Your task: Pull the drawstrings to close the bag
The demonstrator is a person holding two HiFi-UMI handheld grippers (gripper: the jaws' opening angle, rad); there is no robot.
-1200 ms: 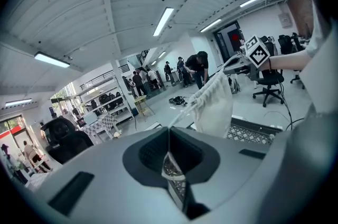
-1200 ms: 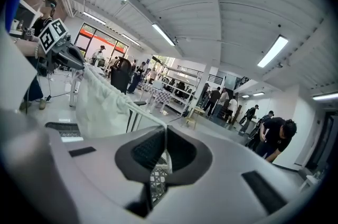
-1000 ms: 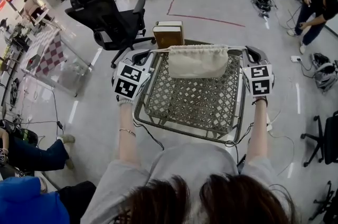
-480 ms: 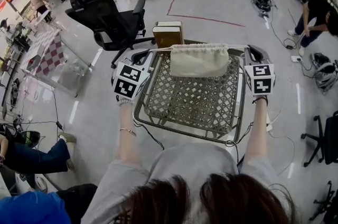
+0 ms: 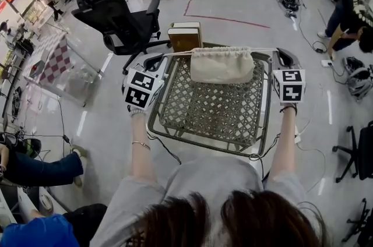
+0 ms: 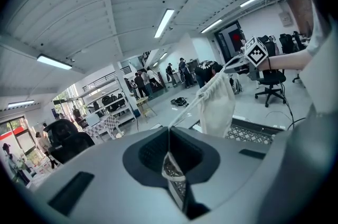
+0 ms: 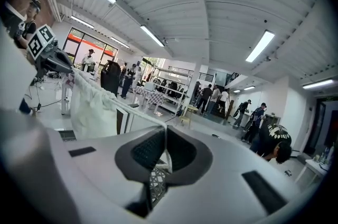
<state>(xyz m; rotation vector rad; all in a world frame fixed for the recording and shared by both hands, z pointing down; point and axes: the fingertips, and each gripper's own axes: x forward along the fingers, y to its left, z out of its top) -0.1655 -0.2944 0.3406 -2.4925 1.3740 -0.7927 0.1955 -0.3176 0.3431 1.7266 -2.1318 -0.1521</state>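
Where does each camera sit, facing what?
Head view: on the person's head, steeply down at the bag over a table; hair, forearms show.
Left gripper view: on the left hand-held gripper, along jaws shut on a drawstring toward the bag; right forearm shows.
Right gripper view: on the right hand-held gripper, toward the bag's other side; left one shows.
All share the bag.

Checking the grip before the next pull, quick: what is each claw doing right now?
Left claw: closed, holding the left drawstring.
Right claw: closed, holding the right drawstring.
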